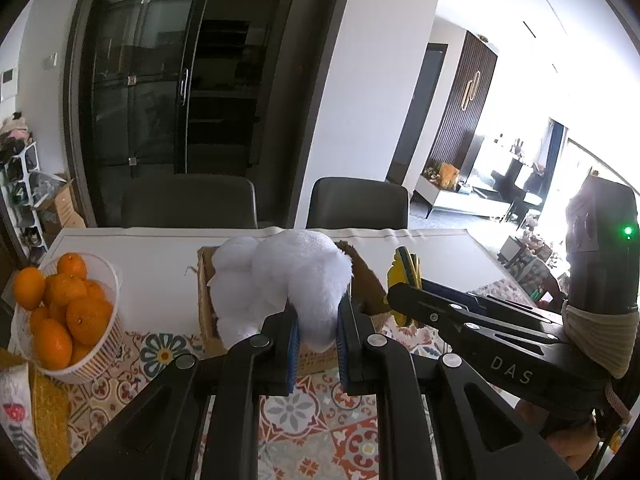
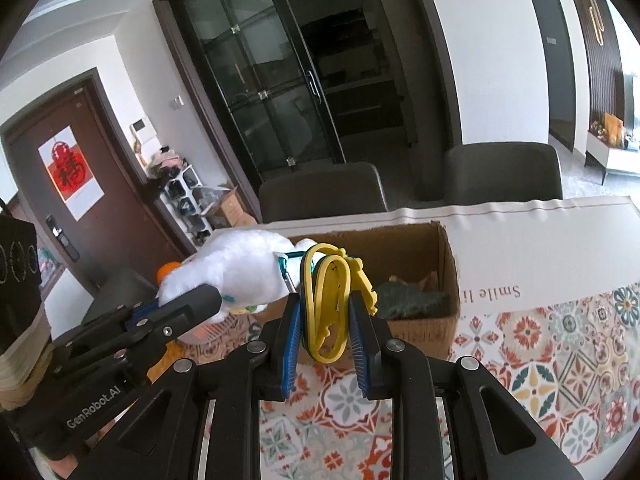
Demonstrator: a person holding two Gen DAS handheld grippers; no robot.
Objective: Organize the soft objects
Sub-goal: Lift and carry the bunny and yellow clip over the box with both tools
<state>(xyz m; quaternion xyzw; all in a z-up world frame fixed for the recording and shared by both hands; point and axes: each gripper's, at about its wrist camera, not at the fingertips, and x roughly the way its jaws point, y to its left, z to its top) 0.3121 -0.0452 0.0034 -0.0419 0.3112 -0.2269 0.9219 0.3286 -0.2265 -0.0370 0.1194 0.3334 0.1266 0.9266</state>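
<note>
My left tongs (image 1: 316,332) pinching white plush (image 1: 288,280), held above box (image 1: 208,304) on tabletop (image 1: 160,256). My right tongs (image 2: 325,320) pinching yellow toy (image 2: 330,300), beside plush, at box's near wall. Teal clip (image 2: 290,258) between plush and yellow toy. Dark green soft thing (image 2: 412,300) lying inside box, right end. Basket (image 1: 100,356) of oranges (image 1: 76,308) left of box, on patterned cloth (image 1: 308,412). Two chairs (image 1: 188,200) behind tabletop.

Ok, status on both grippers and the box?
Left gripper shut on white plush toy, above brown cardboard box. Right gripper shut on yellow looped strap item. Dark green item already in box.
</note>
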